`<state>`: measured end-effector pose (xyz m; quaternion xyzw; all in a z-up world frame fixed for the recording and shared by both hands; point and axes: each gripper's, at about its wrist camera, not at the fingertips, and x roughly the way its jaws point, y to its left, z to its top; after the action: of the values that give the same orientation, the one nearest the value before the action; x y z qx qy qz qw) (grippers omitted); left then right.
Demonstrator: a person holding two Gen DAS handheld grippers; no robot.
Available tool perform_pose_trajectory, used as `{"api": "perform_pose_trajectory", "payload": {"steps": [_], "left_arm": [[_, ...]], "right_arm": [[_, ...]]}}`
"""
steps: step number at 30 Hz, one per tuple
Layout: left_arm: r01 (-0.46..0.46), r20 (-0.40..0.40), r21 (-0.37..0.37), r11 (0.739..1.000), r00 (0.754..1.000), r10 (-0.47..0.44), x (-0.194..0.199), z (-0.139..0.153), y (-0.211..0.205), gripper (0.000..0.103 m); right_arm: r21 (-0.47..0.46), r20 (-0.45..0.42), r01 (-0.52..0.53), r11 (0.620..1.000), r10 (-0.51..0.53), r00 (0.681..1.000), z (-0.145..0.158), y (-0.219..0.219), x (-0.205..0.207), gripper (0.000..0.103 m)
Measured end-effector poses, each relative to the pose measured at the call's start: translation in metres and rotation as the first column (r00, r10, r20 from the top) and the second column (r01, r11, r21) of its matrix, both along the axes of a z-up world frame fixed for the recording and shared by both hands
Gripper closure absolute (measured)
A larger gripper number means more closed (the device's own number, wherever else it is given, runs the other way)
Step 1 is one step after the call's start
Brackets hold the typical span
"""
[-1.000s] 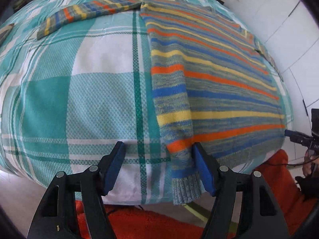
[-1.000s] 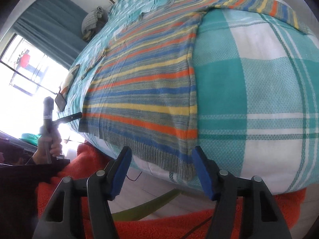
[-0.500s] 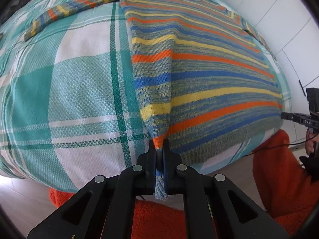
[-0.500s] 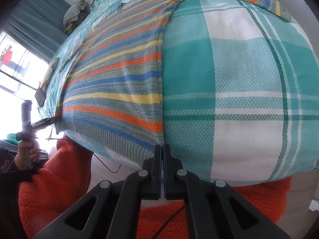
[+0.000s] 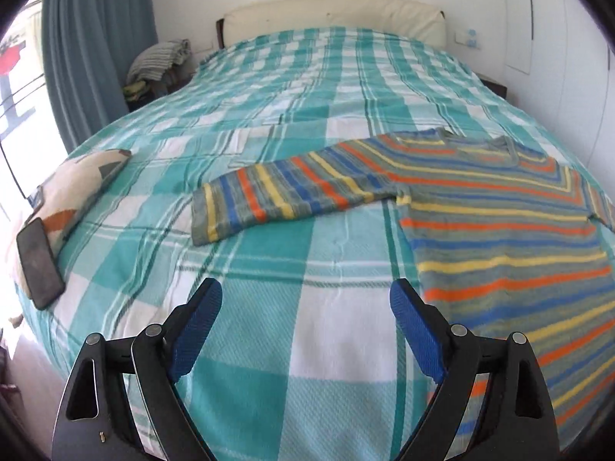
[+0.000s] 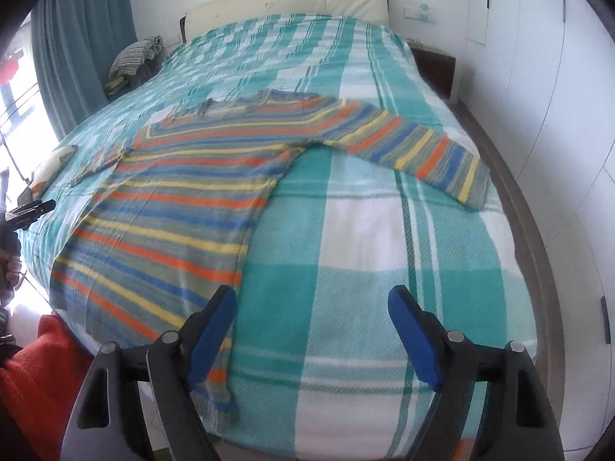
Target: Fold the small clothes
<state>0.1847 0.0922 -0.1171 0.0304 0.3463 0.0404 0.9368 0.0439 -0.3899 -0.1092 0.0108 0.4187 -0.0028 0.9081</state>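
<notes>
A striped knit sweater point(image 5: 499, 230) in orange, yellow, blue and grey lies flat on the bed, both sleeves spread out. In the left wrist view its left sleeve point(image 5: 292, 192) stretches left. My left gripper point(image 5: 305, 330) is open and empty above bare bedspread, left of the sweater's side edge. In the right wrist view the sweater's body point(image 6: 184, 207) fills the left and its right sleeve point(image 6: 415, 150) reaches right. My right gripper point(image 6: 311, 334) is open and empty, its left finger over the sweater's lower right corner.
The bed has a teal and white plaid cover point(image 5: 269, 261). A black phone point(image 5: 38, 265) and a cushion point(image 5: 80, 188) lie at its left edge. Folded clothes point(image 5: 161, 61) sit by the curtain. A white wardrobe point(image 6: 557, 115) stands close on the right.
Both grippers were shut on the sweater's bottom hem corners half a second ago. Now both are open and have risen and tilted up over the bed; the sweater lies released.
</notes>
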Motion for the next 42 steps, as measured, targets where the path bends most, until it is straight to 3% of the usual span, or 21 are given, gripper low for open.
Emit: {"api": "perform_pose_trajectory", "payload": {"steps": [2,3,4,5,6,7,8,10,12,42], "left_arm": [[-0.091,0.034,0.008,0.996,0.995,0.090,0.032,0.000,0.009,0.013],[-0.136,0.035,0.022,0.990,0.990,0.135,0.049,-0.005,0.008,0.011],[-0.165,0.022,0.040,0.986,0.986,0.164,0.064,-0.012,0.007,0.000],[-0.170,-0.008,0.064,0.983,0.985,0.171,0.077,-0.025,0.006,0.000],[-0.142,-0.066,0.083,0.986,0.987,0.147,0.089,-0.045,0.005,0.000],[-0.094,-0.178,0.082,0.992,0.978,0.107,0.098,-0.072,0.003,0.001],[-0.091,-0.198,0.057,0.994,0.975,0.101,0.099,-0.085,0.006,0.001],[-0.090,-0.151,-0.040,0.995,0.985,0.083,0.092,-0.076,0.021,0.000],[-0.086,-0.170,-0.091,0.992,0.983,0.069,0.093,-0.076,0.030,0.000],[-0.075,-0.176,-0.077,0.994,0.982,0.061,0.089,-0.076,0.029,0.000]], "right_arm": [[-0.034,0.085,0.078,0.996,-0.075,0.994,0.001,-0.010,0.029,0.022],[-0.045,0.121,0.121,0.992,-0.115,0.986,0.002,-0.016,0.042,0.022],[-0.059,0.140,0.172,0.983,-0.162,0.977,0.000,-0.021,0.058,0.022],[-0.075,0.137,0.224,0.972,-0.212,0.967,-0.003,-0.026,0.075,0.018],[-0.095,0.113,0.269,0.959,-0.258,0.960,-0.009,-0.032,0.092,0.015],[-0.120,0.081,0.311,0.943,-0.303,0.949,-0.016,-0.039,0.108,0.012],[-0.150,0.039,0.346,0.926,-0.344,0.938,-0.027,-0.044,0.121,0.001],[-0.163,-0.135,0.376,0.912,-0.398,0.907,-0.066,-0.058,0.146,0.000],[-0.106,-0.044,0.402,0.910,-0.408,0.912,-0.073,-0.061,0.140,0.000],[-0.104,-0.029,0.387,0.916,-0.391,0.920,-0.073,-0.061,0.135,0.000]]}}
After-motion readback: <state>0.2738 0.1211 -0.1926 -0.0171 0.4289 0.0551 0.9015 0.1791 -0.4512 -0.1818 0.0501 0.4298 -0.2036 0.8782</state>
